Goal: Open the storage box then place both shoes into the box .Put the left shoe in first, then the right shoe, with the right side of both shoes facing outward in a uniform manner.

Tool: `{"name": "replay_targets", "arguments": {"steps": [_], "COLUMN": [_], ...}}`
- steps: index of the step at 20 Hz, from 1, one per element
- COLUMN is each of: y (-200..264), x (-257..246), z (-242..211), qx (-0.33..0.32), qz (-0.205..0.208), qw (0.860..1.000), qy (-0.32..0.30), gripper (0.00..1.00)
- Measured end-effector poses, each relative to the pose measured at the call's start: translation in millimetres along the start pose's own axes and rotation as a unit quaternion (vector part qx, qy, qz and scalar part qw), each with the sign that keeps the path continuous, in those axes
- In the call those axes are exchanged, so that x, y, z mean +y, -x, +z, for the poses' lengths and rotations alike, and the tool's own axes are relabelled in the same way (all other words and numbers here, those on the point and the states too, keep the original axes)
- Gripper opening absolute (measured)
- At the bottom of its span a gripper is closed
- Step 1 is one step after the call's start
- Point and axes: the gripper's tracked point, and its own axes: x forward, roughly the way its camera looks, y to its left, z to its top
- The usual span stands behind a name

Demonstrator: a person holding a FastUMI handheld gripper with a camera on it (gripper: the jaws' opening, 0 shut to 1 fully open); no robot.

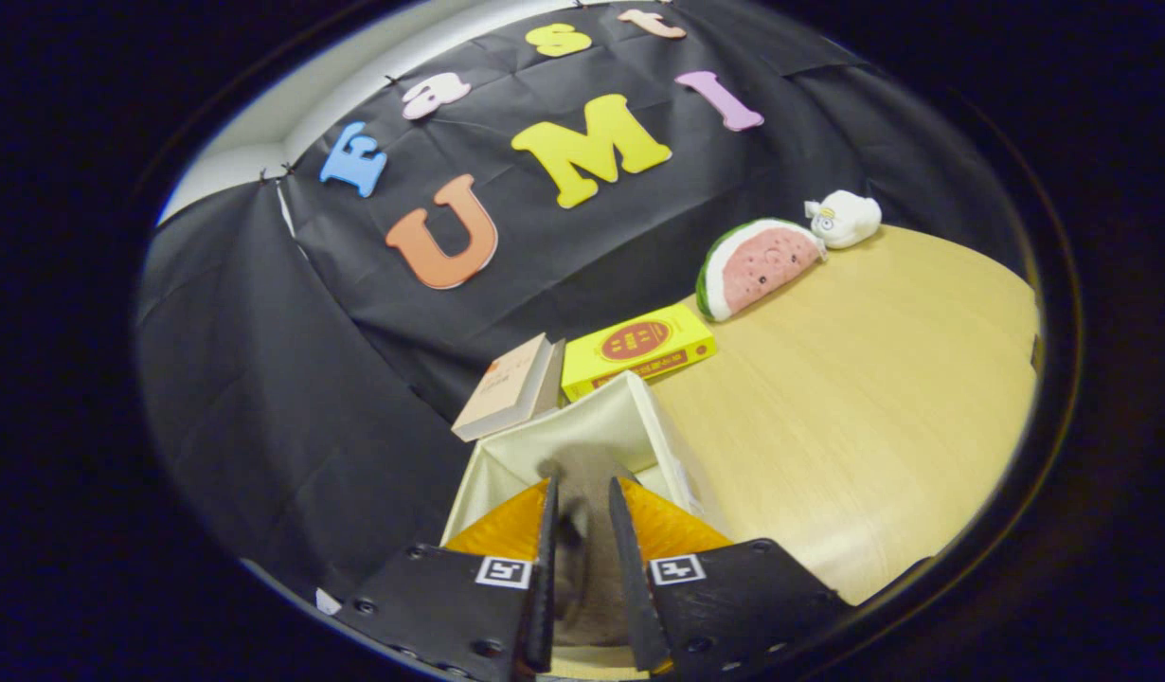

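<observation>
My gripper [583, 485] is tilted and hangs over the open cream storage box [639, 417], which stands on the wooden table near its left edge. A grey shoe [584, 568] is held between the fingers, both pressing on its sides, and its far end reaches into the box's mouth. Too little of the shoe shows to tell whether it is the left or the right one, or which side faces out. The box's cream inner walls show just ahead of the fingertips; my fingers and the shoe hide its floor.
Right behind the box, a tan book [509, 390] and a flat yellow carton [639, 352] lie by the black cloth wall. Farther back right are a watermelon-slice plush [755, 267] and a small white plush [843, 218]. Bare wooden tabletop [876, 407] stretches right of the box.
</observation>
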Motion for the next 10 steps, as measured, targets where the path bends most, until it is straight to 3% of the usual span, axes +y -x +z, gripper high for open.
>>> {"name": "replay_targets", "arguments": {"steps": [7,8,10], "y": [41,49,62], "x": [15,17,18], "z": [40,48,62], "qx": [-0.060,-0.070,-0.086], "qz": [0.046,0.051,0.060], "qw": [0.996,0.994,0.990], "qy": [0.047,0.060,0.097], "gripper": [0.72,0.73,0.88]}}
